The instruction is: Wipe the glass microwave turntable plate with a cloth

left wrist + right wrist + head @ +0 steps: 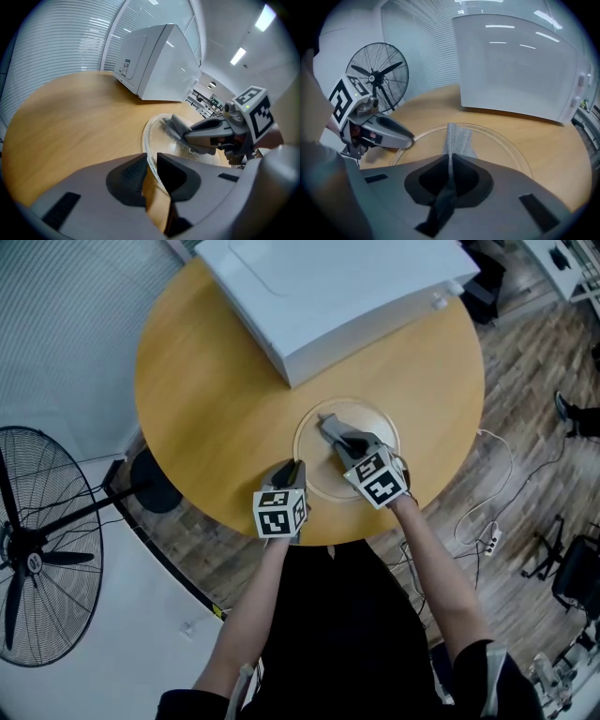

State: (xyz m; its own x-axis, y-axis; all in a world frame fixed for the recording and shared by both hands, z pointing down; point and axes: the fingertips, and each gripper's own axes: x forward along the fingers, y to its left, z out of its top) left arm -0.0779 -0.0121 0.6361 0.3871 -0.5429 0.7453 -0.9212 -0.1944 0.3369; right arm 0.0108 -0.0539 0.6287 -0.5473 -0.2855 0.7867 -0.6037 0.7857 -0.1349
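Cloth (458, 138) of a grey, finely ribbed weave is pinched between the jaws of the right gripper (450, 161), which are closed flat on it; a narrow strip stands up out of the jaws and folds forward onto the glass turntable plate (501, 150). The plate is a clear, shallow disc with a raised, rounded rim, and the honey-coloured wood shows through it. It lies flat on the round desk (216, 399), near the edge closest to the person and just in front of a white, smooth-sided microwave (328, 287). From the head view the right gripper (349, 442) reaches over the plate (373, 418) from its near right side, with the cloth (328, 426) trailing toward the middle of the glass as a crumpled grey wedge. The left gripper (292, 470) sits at the plate's near left edge. In its own view the left gripper (151, 164) has its dark, ridged pads drawn to a narrow slit with the plate's rim (151, 140) running into it, so it grips the glass by the edge. Across the glass the cloth (174, 125) lies bunched under the right gripper's grey snout. A black pedestal fan (28, 549) with a wire cage stands on the plank floor (525, 381) beside the desk.
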